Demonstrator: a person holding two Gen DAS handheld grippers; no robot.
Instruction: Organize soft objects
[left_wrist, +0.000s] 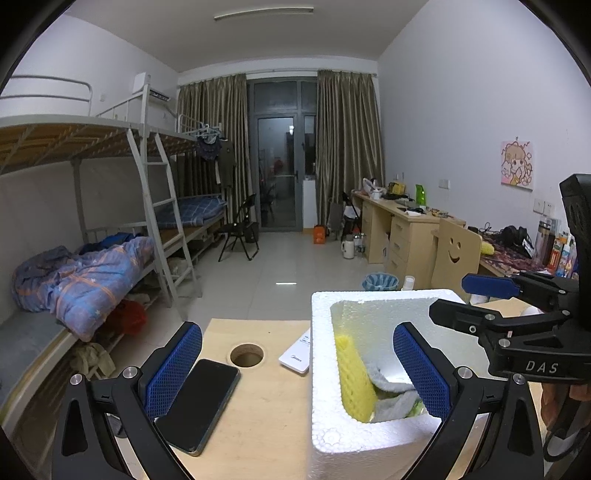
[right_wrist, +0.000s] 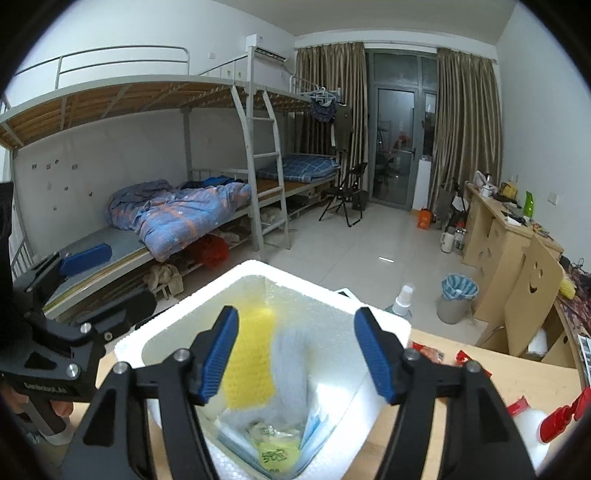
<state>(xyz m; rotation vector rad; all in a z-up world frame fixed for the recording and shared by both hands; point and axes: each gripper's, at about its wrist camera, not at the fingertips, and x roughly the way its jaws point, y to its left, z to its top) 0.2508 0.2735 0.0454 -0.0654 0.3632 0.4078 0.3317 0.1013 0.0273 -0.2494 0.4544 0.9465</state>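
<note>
Table: a light wood table (left_wrist: 258, 402) filled the bottom of the left wrist view, with a round hole (left_wrist: 246, 355) cut in its top.
Box: a white foam box (left_wrist: 325, 369) sat on the table at the lower right of the left wrist view and in the lower middle of the right wrist view.
Soft things: a yellow foam net (right_wrist: 251, 354) leaned on the inside wall of the box, with a gray cloth (left_wrist: 388, 380) beside it and a clear bag (right_wrist: 291, 373) next to it.
Left gripper: the left gripper (left_wrist: 297, 373) had its blue pads wide apart, one over the phone and one over the box, and nothing was between them.
Right gripper: the right gripper (right_wrist: 295, 356) hung over the open box with its pads apart and not touching the soft things under them.
Phone: a black phone (left_wrist: 201, 404) lay flat on the table at the lower left, just beside the hole.
Remote: a white remote (left_wrist: 297, 356) lay between the hole and the box, with one end hidden by the box.
Spray bottle: a white bottle with a red top (right_wrist: 546, 421) sat at the lower right of the right wrist view.
Beds: gray metal bunk beds (left_wrist: 110, 155) ran along the left wall, with a blue blanket (left_wrist: 81, 280) bunched on the lower bed.
Far end: brown curtains (left_wrist: 347, 147) hung on both sides of a glass door (left_wrist: 277, 166).
Right side: wood desks (left_wrist: 399, 229) stood along the white wall, and a chair with a smiley face (left_wrist: 456, 254) stood near them.
Floor: pale tiles (left_wrist: 280, 266) covered it, and a bin with a blue bag (left_wrist: 380, 282) stood near the desks.
</note>
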